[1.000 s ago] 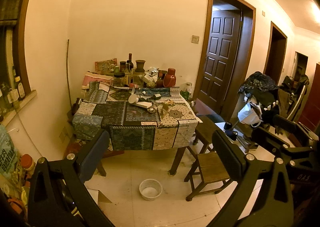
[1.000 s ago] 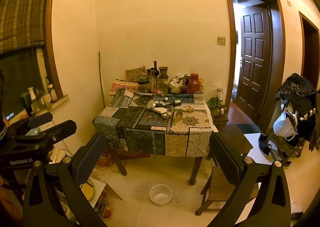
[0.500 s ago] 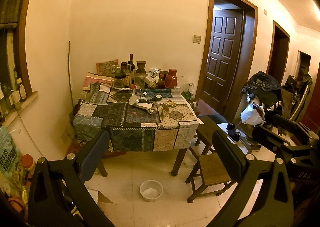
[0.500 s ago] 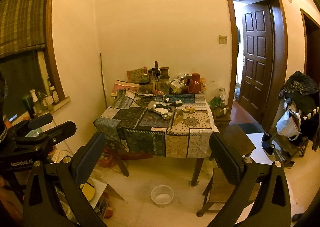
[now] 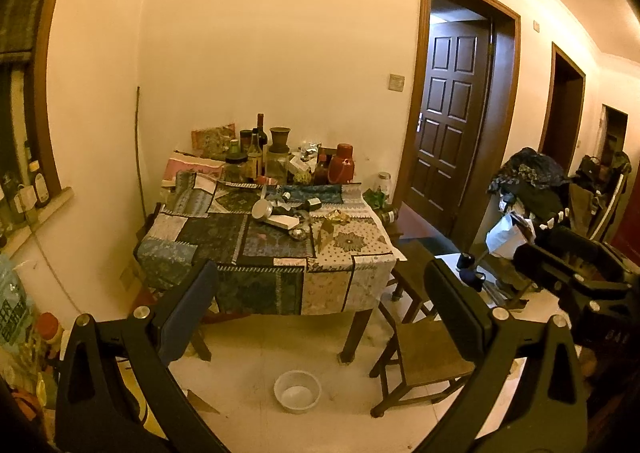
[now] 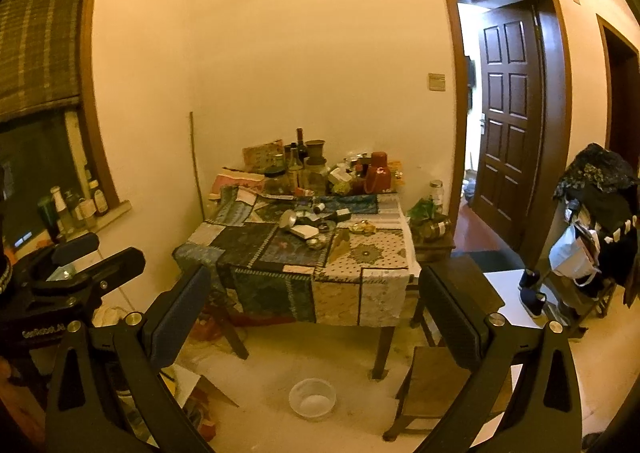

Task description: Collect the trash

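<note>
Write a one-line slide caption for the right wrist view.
Open right gripper faces a cluttered patchwork-cloth table, with a white plastic bowl on the floor.

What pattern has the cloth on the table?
Patchwork tablecloth: dark blue-green patterned squares, pale floral ones; clearest in right wrist view.

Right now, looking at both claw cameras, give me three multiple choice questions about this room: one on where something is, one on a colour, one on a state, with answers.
1. Where is the white plastic bowl?
A. on the floor in front of the table
B. on the wooden chair
C. on the window sill

2. What colour is the thermos jug at the back of the table?
A. blue
B. red
C. white

3. How do both claws stand?
A. shut on a bottle
B. shut and empty
C. open and empty

Answers:
1 A, it sits on the bare floor near the table leg.
2 B, its body is plainly red.
3 C, the left claw and right claw each show a wide gap with nothing between the fingers.
</note>
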`<action>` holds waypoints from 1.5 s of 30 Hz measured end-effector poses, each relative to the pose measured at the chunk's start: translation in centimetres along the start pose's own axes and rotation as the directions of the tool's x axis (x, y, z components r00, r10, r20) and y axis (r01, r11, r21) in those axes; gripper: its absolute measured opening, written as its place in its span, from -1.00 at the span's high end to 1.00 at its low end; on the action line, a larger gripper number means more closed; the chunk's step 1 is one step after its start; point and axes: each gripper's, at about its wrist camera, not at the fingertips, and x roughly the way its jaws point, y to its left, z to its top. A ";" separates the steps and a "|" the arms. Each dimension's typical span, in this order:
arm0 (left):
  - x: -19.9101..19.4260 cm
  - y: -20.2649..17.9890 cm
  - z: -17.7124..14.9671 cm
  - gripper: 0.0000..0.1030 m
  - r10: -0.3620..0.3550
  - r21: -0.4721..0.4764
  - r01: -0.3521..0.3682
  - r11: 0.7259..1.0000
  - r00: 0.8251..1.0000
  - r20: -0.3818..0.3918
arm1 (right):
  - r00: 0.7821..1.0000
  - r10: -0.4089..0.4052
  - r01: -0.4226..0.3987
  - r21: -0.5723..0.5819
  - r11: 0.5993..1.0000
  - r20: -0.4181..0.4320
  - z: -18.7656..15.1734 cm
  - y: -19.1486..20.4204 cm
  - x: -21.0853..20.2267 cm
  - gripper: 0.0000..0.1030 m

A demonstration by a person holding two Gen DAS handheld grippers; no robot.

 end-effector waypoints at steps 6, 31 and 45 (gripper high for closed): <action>2.9 0.2 1.7 -1.00 0.018 -0.006 -0.018 1.000 1.000 0.002 | 0.999 -0.030 0.031 0.040 0.999 -0.017 1.4 -2.1 2.3 -1.00; 28.7 12.6 10.5 -0.87 -0.019 0.064 0.025 0.998 0.996 -0.089 | 0.957 -0.179 0.222 0.178 0.959 -0.229 5.6 -1.0 24.7 -1.00; 45.6 14.1 5.5 -0.84 -0.035 -0.019 0.030 0.999 0.918 -0.395 | 0.866 -0.051 0.237 0.319 0.918 -0.498 1.6 -4.6 40.1 -0.87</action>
